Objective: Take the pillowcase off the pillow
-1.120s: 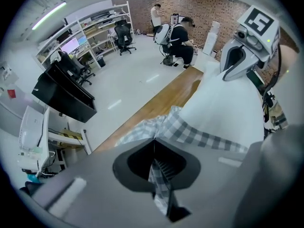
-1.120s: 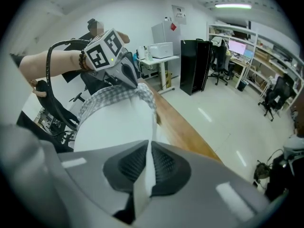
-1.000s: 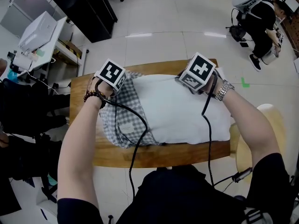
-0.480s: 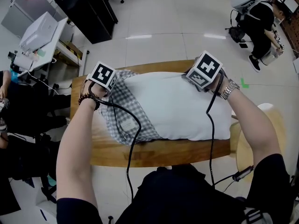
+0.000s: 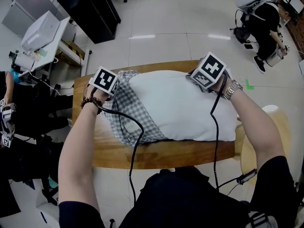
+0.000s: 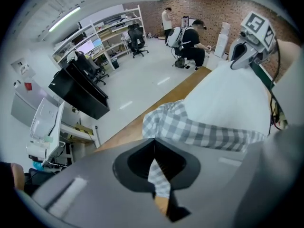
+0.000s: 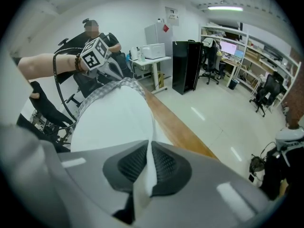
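Here pillowcase (image 6: 204,132) pinched in L gripper (image 6: 155,164), pillow (image 7: 114,118) in R gripper (image 7: 146,171).

Wooden table (image 5: 161,155); black cabinet (image 5: 92,11) beyond it; white printer (image 5: 39,31) on side desk (image 5: 60,32); pale round stool (image 5: 278,121) beside table's right end.

Grey left tool (image 6: 154,167) here, black ribbed pads (image 6: 171,163) inside, and the right tool (image 7: 148,170) is its twin. Each carries a white cube with black square markers: left cube (image 5: 105,80), right cube (image 5: 209,71). Black left cable (image 5: 136,141) and black right cable (image 5: 213,127) trail back. Dark bead bracelet (image 5: 90,100) on the left wrist, steel watch (image 5: 230,90) on the right, dark short-sleeved shirt (image 5: 190,198).
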The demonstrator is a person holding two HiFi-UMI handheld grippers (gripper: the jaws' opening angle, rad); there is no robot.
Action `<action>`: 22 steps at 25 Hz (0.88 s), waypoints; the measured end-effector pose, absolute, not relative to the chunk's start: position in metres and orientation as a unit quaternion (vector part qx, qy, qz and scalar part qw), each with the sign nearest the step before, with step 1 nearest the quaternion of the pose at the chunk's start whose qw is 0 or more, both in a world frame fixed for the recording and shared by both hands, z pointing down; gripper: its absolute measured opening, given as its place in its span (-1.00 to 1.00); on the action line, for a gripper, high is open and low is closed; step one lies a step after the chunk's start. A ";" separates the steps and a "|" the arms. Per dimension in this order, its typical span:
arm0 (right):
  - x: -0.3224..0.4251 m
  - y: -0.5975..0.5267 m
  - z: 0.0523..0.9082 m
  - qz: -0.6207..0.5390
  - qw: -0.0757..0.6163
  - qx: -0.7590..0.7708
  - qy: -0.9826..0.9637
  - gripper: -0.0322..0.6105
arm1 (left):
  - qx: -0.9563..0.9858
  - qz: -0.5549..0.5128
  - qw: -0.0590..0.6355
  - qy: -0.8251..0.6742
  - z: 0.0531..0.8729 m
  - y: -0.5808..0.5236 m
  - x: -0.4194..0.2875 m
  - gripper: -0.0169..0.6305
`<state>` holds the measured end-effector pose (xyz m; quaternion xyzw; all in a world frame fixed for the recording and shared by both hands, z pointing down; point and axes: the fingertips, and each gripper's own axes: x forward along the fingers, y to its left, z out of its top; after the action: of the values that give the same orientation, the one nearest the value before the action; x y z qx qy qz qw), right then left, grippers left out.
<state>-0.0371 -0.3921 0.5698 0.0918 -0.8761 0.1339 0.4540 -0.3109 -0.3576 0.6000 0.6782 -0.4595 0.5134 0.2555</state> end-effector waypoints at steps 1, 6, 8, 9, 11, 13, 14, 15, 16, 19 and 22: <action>-0.040 -0.390 0.571 0.127 0.451 0.089 -0.879 -0.85 | 0.692 0.503 0.239 -0.459 0.597 -0.361 -0.304 -0.92; -0.052 -0.388 0.569 0.072 0.417 0.098 -0.901 -0.53 | 0.716 0.488 0.182 -0.464 0.580 -0.351 -0.286 -0.85; -0.052 -0.386 0.567 0.057 0.409 0.108 -0.904 -0.41 | 0.722 0.479 0.172 -0.468 0.576 -0.343 -0.281 -0.82; -0.052 -0.384 0.565 0.053 0.404 0.111 -0.906 -0.37 | 0.725 0.475 0.169 -0.470 0.574 -0.339 -0.278 -0.82; -0.051 -0.376 0.561 0.045 0.394 0.118 -0.911 -0.37 | 0.729 0.467 0.161 -0.474 0.570 -0.328 -0.272 -0.81; -0.051 -0.366 0.558 0.035 0.390 0.124 -0.912 -0.37 | 0.732 0.461 0.153 -0.477 0.566 -0.316 -0.268 -0.81; -0.051 -0.360 0.556 0.030 0.392 0.125 -0.911 -0.37 | 0.734 0.459 0.151 -0.478 0.565 -0.310 -0.266 -0.81; -0.051 -0.353 0.555 0.025 0.394 0.126 -0.910 -0.37 | 0.736 0.456 0.148 -0.478 0.563 -0.304 -0.264 -0.80; -0.051 -0.346 0.553 0.020 0.395 0.127 -0.910 -0.37 | 0.738 0.453 0.145 -0.478 0.562 -0.297 -0.262 -0.79; -0.049 -0.321 0.550 0.013 0.399 0.131 -0.907 -0.37 | 0.750 0.441 0.118 -0.479 0.553 -0.279 -0.251 -0.73; -0.051 -0.294 0.548 -0.006 0.399 0.134 -0.907 -0.36 | 0.760 0.431 0.073 -0.481 0.542 -0.260 -0.239 -0.65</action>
<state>-0.0506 -0.2942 0.5482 0.1337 -0.9073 -0.0056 0.3986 -0.2392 -0.2602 0.5420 0.7597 -0.4812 0.4313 0.0726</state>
